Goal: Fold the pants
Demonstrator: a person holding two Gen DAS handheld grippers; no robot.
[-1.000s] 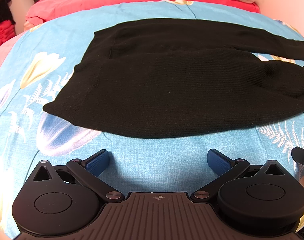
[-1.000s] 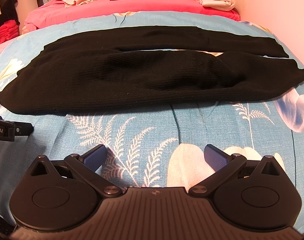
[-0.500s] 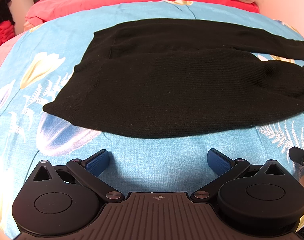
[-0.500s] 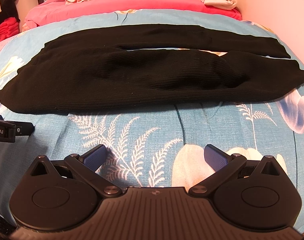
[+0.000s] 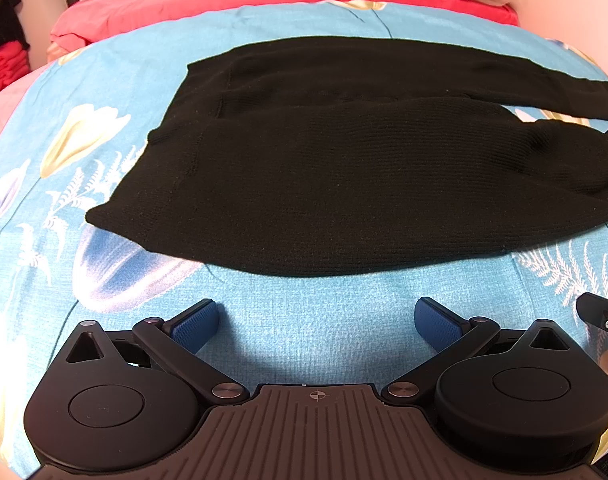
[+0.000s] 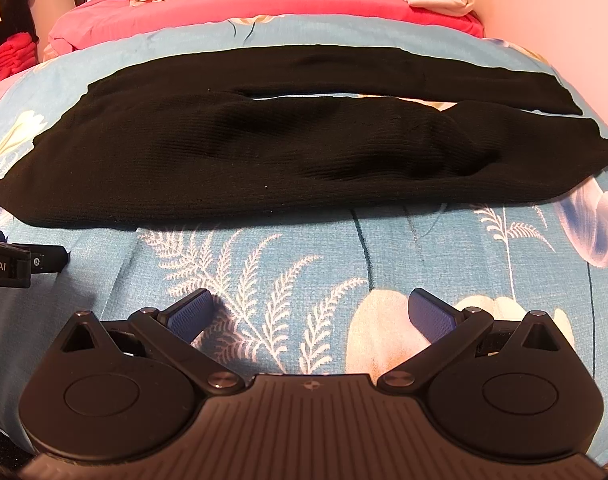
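1. In the right wrist view, white letters "oot.AI" stand on a black device part [image 6: 8, 266] at the left edge; the word's beginning is cut off by the frame.
2. No other readable text shows in either view.

Your left hand-held gripper [image 5: 317, 318] is level, its two blue-padded fingers [image 5: 194, 322] spread wide apart with nothing between them. Your right hand-held gripper [image 6: 309, 312] is in the same pose, its blue pads [image 6: 429, 314] equally far apart and gripping nothing. Each hand-held gripper shows at the edge of the other's wrist view, so the two sit side by side, near one another but not touching.
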